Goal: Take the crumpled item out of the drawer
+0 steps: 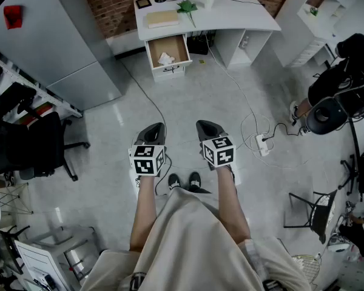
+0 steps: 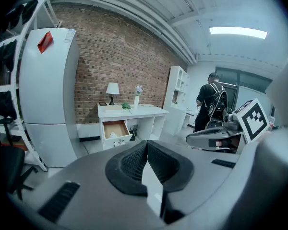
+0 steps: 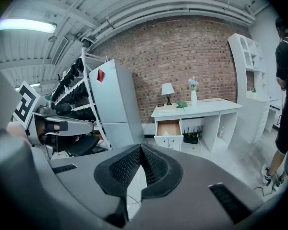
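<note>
Head view: the crumpled white item lies inside the open drawer, toward its front panel. The drawer projects from the left end of the white desk, at 12 o'clock from the person. A grey fridge stands at 10 o'clock. The left gripper and right gripper are held side by side above the floor, well apart from the drawer and pointed toward it. Each gripper's jaws are closed tip to tip and hold nothing.
</note>
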Motion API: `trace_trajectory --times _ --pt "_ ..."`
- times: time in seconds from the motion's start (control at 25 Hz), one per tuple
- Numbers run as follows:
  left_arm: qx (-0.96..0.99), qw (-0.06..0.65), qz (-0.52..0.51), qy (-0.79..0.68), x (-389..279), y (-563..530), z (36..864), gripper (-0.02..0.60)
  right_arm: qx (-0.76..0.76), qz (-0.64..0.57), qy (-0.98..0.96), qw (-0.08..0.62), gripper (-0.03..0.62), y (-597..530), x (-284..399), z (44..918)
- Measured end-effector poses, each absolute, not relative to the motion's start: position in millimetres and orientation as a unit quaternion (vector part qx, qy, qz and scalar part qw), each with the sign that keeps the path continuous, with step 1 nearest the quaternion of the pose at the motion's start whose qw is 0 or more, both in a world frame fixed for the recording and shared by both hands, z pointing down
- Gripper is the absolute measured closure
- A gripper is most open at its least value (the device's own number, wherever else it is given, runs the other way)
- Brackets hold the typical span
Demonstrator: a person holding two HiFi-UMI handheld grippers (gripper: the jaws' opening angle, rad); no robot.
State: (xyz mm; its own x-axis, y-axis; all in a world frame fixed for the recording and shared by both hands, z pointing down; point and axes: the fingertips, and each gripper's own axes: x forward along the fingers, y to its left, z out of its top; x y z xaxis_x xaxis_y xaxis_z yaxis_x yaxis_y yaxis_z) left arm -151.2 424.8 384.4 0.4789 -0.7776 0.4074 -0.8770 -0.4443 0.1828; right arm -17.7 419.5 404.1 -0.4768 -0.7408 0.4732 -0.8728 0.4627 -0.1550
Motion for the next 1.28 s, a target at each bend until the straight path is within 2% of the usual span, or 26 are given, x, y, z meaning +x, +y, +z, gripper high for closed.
trace_trajectory --times 0.52,0.72,1.28 --pt "0.838 0.193 0.127 -0.495 -186.9 410.6 389.9 0.566 0.478 0.178 -0.839 0.187 0.569 408.8 -48.5 407.7" --pt "0.842 0.183 0.129 -0.491 -201.6 401.7 392.8 0.566 0.493 0.172 -0.835 0.172 0.569 404.5 -60.3 412.2" --pt "0.845 0.169 0.103 -0.497 -213.6 360.0 386.0 0.566 0.498 0.195 -0.832 0.147 0.569 363.6 -46.2 420.6"
